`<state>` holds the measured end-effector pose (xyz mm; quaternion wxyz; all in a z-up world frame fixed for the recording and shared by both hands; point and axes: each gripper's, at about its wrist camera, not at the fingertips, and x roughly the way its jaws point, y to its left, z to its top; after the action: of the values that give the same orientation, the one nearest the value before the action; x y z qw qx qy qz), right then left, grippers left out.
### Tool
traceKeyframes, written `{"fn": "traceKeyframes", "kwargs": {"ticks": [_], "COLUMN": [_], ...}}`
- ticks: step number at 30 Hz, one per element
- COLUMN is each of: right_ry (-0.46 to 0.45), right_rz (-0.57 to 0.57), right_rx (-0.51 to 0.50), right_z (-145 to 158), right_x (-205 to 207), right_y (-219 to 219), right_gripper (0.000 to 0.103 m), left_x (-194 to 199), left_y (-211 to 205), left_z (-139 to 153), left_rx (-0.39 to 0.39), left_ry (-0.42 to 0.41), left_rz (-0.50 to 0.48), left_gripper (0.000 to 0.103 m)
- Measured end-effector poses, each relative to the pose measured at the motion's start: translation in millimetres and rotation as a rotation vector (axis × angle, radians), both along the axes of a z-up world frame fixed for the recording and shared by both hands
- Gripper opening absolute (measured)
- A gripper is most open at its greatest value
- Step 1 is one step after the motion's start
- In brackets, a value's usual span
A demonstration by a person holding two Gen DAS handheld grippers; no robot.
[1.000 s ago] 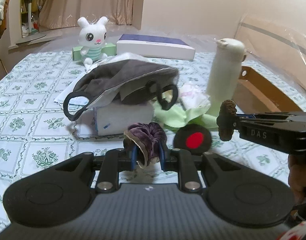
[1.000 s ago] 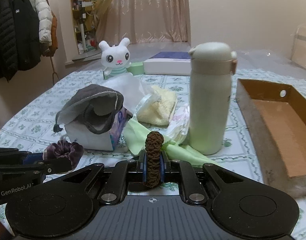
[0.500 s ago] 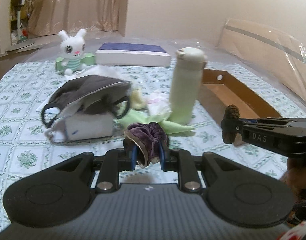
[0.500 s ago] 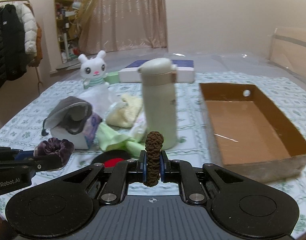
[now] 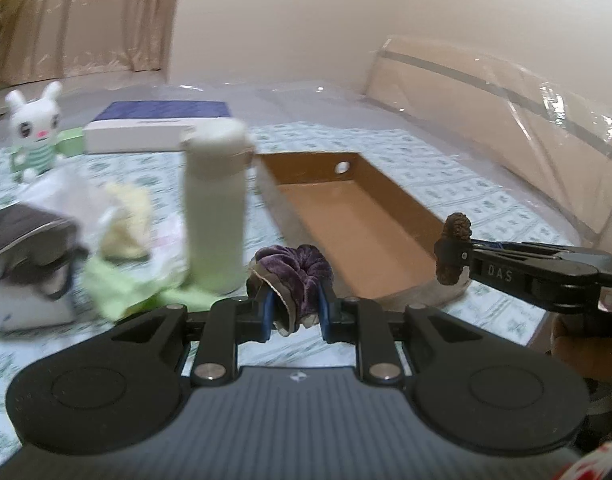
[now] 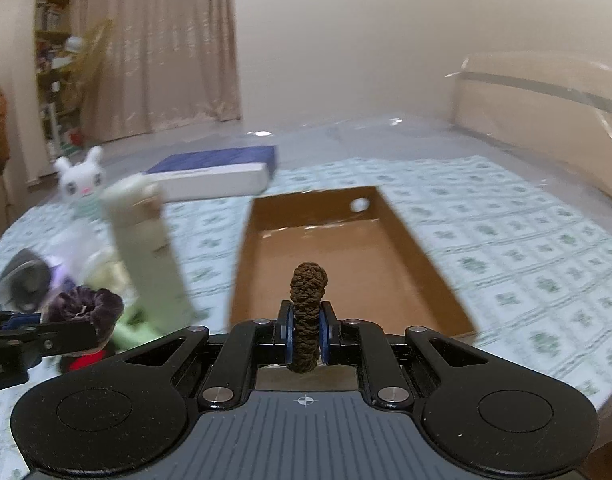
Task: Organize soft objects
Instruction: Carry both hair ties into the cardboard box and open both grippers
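While both cameras blurred with motion, I held a soft hair tie in each gripper above a bed covered in a green-patterned sheet [image 5: 426, 148]. At the lower centre of the left camera's frame, my left gripper [image 5: 293, 312] had its jaws closed on a purple velvet scrunchie [image 5: 295, 270], which bulged up between the blue pads. At the right edge of that frame, my right gripper [image 5: 452, 258] reached in from the side, its jaws pinching a brown knitted hair tie [image 5: 456, 226] that stood upright.

From the right camera, the same brown hair tie [image 6: 308, 312] rose at the lower centre, clamped between the right gripper's [image 6: 306, 338] jaws. Behind it, filling the middle of the frame, lay an open cardboard box [image 6: 422, 256] with a round hole in its far wall. The left gripper [image 6: 71, 330] entered at the lower left with the purple scrunchie [image 6: 85, 308].

Left of the box stood a pale green bottle [image 5: 215, 208]. Further left lay a heap of cloths: a grey face mask [image 5: 21, 236], a light green cloth [image 5: 117, 280] and something pale yellow [image 5: 127, 224]. In the upper left of the frame sat a white toy rabbit [image 5: 33, 132] and a flat blue-and-white box [image 5: 161, 126].
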<state>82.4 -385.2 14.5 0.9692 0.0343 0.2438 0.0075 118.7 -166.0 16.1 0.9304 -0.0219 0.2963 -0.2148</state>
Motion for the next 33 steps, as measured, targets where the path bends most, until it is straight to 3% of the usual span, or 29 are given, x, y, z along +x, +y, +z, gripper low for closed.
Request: {"fn": "traceKeyframes", "kwargs": {"ticks": [8,17,20,22,33], "right_ry": [0.029,0.062,0.071,0.076,0.095], "right_rz": [-0.035,-0.029,-0.029,-0.029,-0.011], "right_rx": [0.032,0.051,0.054,0.055,0.066], "right_z": [3,-6,-10,-12,-23], "right_x": [23,42,46,48,58], "right_y": [-63,-79,-78,-78,-76], "right_gripper": [0.013,0.013,0.013,0.013,0.013], "left_x": [28,56,64,70,61], "left_y": [-55,-89,-95,-98,-69], "left_z": [-5,-19,-25,-28,-37], "left_rx": [0.001,0.016,0.022,0.030,0.004], "left_ry": [0.007,0.022,0.018,0.021,0.042], "left_rz": [-0.050,-0.067,-0.070,-0.082,-0.014], "left_gripper": [0.020,0.024,0.033,0.045,0.045]}}
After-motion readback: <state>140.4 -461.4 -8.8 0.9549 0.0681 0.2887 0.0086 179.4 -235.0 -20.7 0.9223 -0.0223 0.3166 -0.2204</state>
